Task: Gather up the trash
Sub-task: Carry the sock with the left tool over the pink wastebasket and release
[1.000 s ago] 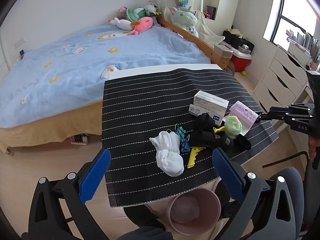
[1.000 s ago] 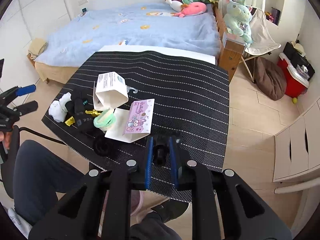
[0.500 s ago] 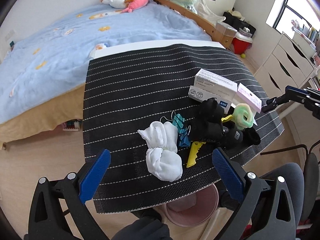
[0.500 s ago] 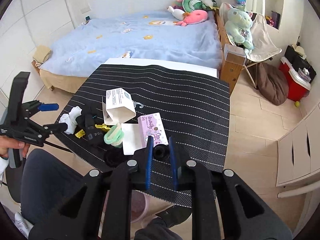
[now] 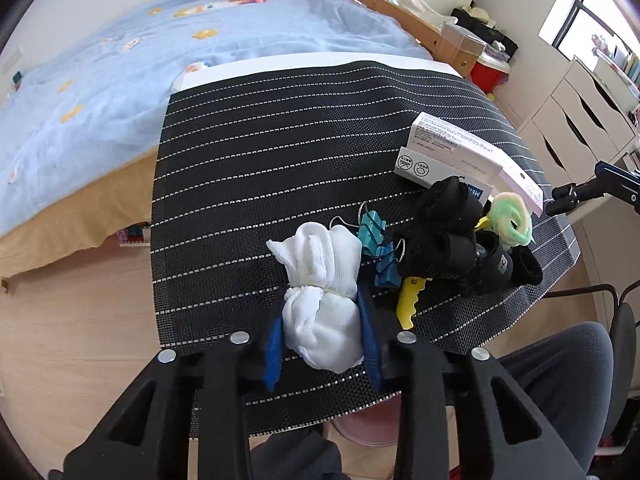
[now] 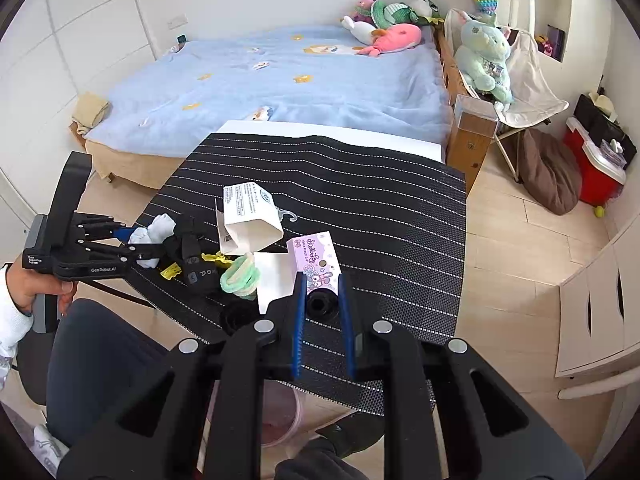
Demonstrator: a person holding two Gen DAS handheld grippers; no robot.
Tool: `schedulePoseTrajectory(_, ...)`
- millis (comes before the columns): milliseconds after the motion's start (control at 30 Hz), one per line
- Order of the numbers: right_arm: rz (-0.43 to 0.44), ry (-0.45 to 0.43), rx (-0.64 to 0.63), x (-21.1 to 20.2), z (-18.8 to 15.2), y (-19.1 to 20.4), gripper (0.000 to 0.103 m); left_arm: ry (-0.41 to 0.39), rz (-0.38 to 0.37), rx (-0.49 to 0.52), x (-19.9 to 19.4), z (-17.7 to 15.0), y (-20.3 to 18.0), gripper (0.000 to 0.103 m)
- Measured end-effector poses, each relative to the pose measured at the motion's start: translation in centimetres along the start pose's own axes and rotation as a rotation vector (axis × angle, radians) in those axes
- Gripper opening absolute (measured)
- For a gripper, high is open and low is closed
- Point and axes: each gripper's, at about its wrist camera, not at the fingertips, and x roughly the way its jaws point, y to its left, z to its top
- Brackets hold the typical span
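The left gripper (image 5: 322,320) is closing its jaws around a white knotted bundle (image 5: 324,292) at the near edge of the desk (image 5: 256,168), blue pads against both its sides. Just right of it lie teal binder clips (image 5: 376,248), black rolled items (image 5: 444,236) and a white carton (image 5: 448,156). The right gripper (image 6: 322,300) holds a small black cap (image 6: 320,304) between narrow jaws. A pink bin (image 6: 280,412) sits below the desk's near edge.

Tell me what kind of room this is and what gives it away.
Most likely a child's bedroom. A bed with a light blue cover fills the far side, plush toys lie heaped at its head, and white drawers stand at the right. The work goes on at a table under a black striped mat.
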Motion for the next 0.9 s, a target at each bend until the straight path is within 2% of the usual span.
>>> schedulePoseTrajectory(233,0.011,-0.011,-0.014,-0.4,0.0,0.7,0.015,-0.054,0.005,0.025,-1.8,-0.1,-0.2,0.028)
schedulePoseTrajectory(567,0.048,-0.041,-0.042,-2.4,-0.7,3.1,0.015,-0.156,-0.016,0.080,-6.8,-1.5,-2.0,0.028)
schedulePoseTrajectory(900,0.116,-0.053,-0.085,-4.8,-4.0,7.5,0.015,-0.206,-0.064,0.138,-9.9,-4.8,-4.8,0.028)
